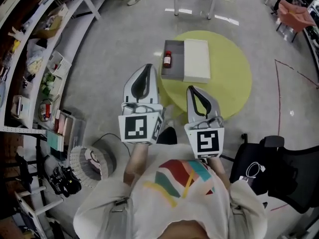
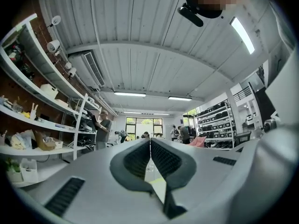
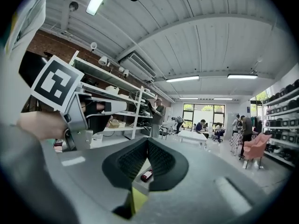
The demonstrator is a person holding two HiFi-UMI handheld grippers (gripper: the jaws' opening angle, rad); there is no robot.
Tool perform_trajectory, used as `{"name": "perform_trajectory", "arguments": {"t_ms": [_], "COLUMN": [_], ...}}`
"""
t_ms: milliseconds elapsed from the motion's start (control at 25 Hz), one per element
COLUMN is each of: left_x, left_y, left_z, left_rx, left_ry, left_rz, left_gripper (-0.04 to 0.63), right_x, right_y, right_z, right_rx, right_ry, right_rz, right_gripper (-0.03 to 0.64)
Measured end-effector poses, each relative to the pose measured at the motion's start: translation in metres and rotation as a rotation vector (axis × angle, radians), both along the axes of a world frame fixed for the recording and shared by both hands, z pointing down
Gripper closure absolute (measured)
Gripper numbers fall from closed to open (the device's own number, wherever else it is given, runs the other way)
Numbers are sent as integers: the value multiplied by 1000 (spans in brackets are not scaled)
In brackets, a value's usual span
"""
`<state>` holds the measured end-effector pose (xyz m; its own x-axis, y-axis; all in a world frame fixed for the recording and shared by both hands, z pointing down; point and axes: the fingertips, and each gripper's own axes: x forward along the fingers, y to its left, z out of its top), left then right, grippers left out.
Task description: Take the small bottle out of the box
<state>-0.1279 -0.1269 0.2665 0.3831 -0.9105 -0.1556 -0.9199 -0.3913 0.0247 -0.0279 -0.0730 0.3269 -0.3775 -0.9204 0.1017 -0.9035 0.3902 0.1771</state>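
Both of my claws are shut and hold nothing. The left claw (image 1: 145,67) has its tips pressed together in the left gripper view (image 2: 150,142). The right claw (image 1: 192,89) is closed the same way in the right gripper view (image 3: 147,141). They hang side by side in front of my chest, well apart from the box, and touch nothing. The grey floor (image 1: 109,49) is the biggest open stretch, and it runs clear round the near and left side of the round yellow counter (image 1: 229,83). Shelving (image 1: 30,73) crowds my left, and a black chair (image 1: 279,171) sits close at my right. My left claw points over the floor just off the counter's left edge, and my right claw reaches over its near rim. On the far left part of the counter sits the open grey box (image 1: 175,72). A white lid (image 1: 197,60) lies flat against its right side. The small bottle (image 1: 167,59), red with a dark cap, is in the box's left half, close to the left wall, and seems to lie on its side. I also see it (image 3: 146,175) far off through the gap under my right claw's closed tips.
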Motion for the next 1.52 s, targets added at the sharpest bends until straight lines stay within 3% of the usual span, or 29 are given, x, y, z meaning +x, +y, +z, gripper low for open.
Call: {"name": "perform_trajectory", "arguments": {"t_ms": [320, 520, 880, 1160, 1440, 1480, 1520], "left_x": [-6, 0, 19, 32, 35, 36, 38], "left_y": [-119, -156, -172, -170, -175, -177, -179], "left_z": [-2, 27, 25, 19, 26, 29, 33], "left_rx": [-39, -169, -159, -105, -123, -135, -149], "left_ry": [-18, 66, 9, 10, 5, 3, 3], "left_rz": [63, 92, 25, -17, -62, -62, -59], "left_gripper": [580, 580, 580, 580, 577, 562, 492], "right_x": [2, 26, 47, 55, 56, 57, 58], "right_y": [-114, -140, -172, -177, -183, -184, -185], "right_z": [-11, -1, -22, -21, -17, -16, -15], "right_rx": [12, -32, 21, 31, 19, 14, 10], "right_ry": [4, -7, -36, -32, -41, -45, -48], "right_rz": [106, 143, 86, 32, 3, 3, 4], "right_gripper": [614, 614, 614, 614, 614, 614, 614]}}
